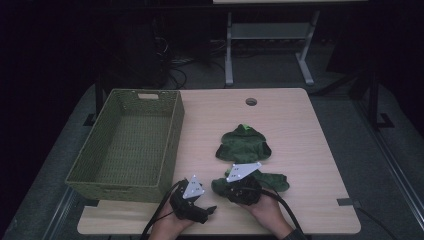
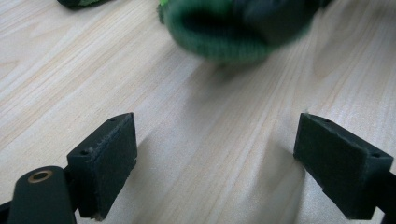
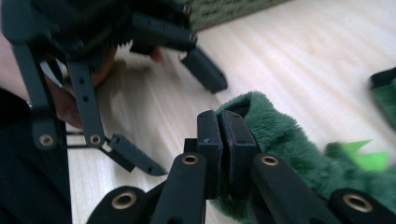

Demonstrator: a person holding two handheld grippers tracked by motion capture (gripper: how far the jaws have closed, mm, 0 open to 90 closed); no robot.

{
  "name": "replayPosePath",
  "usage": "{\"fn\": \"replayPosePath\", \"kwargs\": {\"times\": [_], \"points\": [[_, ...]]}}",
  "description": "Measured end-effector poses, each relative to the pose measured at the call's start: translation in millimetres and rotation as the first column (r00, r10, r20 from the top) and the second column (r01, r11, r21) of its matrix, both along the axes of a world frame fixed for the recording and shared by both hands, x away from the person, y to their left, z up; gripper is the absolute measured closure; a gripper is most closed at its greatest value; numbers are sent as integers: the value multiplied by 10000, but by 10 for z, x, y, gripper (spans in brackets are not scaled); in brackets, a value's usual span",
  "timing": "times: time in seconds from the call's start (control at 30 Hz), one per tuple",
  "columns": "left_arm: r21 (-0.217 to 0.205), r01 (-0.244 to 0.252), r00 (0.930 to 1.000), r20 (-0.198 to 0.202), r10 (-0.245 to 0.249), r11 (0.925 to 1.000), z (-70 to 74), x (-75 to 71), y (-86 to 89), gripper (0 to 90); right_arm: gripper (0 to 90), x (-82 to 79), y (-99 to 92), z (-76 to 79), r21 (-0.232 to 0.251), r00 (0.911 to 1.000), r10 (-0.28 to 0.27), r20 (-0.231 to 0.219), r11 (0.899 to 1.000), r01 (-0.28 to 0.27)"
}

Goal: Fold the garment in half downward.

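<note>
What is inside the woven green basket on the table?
The woven green basket looks empty in the high view: only its bare woven floor shows. The strip of floor just behind the near wall is hidden, so anything small lying there cannot be seen.

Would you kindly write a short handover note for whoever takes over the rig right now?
Right tool: shut on the edge of the green plush garment, at its near sleeve.
Left tool: open, nothing between its pads, held just above the table beside the right one.
The garment lies spread on the table, right of the green woven basket, which holds nothing.
Done: sleeve pinched.
Left: probably moving the garment into the basket.
</note>
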State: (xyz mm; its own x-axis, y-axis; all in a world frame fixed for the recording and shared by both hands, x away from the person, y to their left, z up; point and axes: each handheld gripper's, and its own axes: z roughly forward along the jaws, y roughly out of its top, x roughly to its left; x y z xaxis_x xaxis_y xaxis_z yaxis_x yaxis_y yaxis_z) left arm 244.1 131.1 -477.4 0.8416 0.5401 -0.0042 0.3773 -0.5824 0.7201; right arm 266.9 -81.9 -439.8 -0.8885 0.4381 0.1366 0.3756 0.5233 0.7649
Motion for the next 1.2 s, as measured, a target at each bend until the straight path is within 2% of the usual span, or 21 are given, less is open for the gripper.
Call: {"fn": "replayPosePath", "kwargs": {"times": [0.03,0.2,0.37,0.47,0.7,0.93,0.97,1.07,1.17,1.2], "points": [[-1,3,10000,14,-3,10000,0,-2,1,126,866,20,-42,53,274,10000,-63,69,9996,61],[9,18,10000,-7,-18,10000,1,-5,5,126,862,66,-171,172,734,9992,-318,230,9969,301],[12,18,10000,1,-18,10000,0,-5,5,126,859,92,-287,248,903,9976,-601,340,9943,568],[40,38,10000,30,-38,10000,2,-2,7,126,856,131,-446,285,1022,9940,-985,480,9904,932],[32,30,10000,37,-30,10000,1,-3,7,126,850,159,-675,241,1089,9873,-1559,291,9824,1519],[57,43,10000,74,-44,10000,3,0,9,128,825,176,-840,138,736,9764,-2161,-27,9737,2158],[-22,0,10000,16,0,10000,-1,-5,5,128,821,178,-866,127,638,9734,-2287,-102,9714,2289],[42,44,10000,-14,-44,10000,3,-3,9,128,798,184,-976,68,157,9624,-2715,91,9624,2713],[54,52,10000,-14,-52,10000,4,-3,10,128,784,192,-1030,31,11,9571,-2897,26,9571,2897],[57,51,10000,-17,-51,10000,4,-3,10,128,773,204,-1068,2,-389,9492,-3148,-18,9485,3145]]}}
